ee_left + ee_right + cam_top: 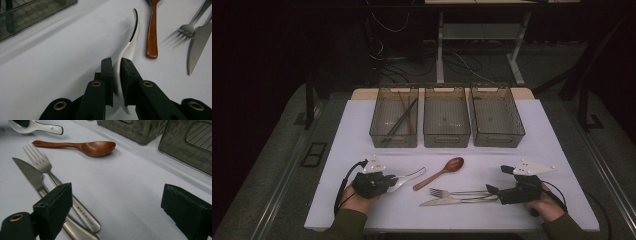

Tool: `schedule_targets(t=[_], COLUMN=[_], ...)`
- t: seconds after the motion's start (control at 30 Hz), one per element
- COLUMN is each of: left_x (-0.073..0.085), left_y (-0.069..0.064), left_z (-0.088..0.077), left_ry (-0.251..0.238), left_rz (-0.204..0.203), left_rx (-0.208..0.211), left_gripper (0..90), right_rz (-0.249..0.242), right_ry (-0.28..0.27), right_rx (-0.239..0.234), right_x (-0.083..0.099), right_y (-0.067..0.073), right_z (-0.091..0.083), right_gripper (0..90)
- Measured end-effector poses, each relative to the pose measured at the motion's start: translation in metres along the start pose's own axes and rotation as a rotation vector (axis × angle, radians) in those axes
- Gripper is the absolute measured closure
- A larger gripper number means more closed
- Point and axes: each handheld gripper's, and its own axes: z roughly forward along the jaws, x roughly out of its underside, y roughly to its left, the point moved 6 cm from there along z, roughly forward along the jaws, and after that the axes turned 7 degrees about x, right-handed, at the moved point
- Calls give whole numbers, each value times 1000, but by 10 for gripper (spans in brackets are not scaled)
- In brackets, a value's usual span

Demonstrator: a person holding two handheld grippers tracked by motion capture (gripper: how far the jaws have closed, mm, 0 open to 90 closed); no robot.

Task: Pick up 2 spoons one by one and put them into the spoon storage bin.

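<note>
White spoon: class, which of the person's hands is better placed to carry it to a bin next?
Left. The left gripper is shut on the white spoon; the right gripper stands open beside the fork and knife.

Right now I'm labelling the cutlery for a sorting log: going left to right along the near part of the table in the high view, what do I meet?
Left gripper shut on the white spoon → wooden spoon → right gripper, its fingers open. The fork and knife lie across the gap between the wooden spoon and the right gripper, so I leave them out.
</note>
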Motion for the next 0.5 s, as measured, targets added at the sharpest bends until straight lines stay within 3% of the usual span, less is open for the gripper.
schedule_targets(t=[0.5], left_x=[-15], left_y=[1], left_z=[-3], left_ry=[-63], left_rz=[14], left_rx=[32], left_gripper=[807], right_rz=[-5], right_ry=[9], right_rx=[1], right_x=[1], right_y=[-1], right_z=[3], right_gripper=[101])
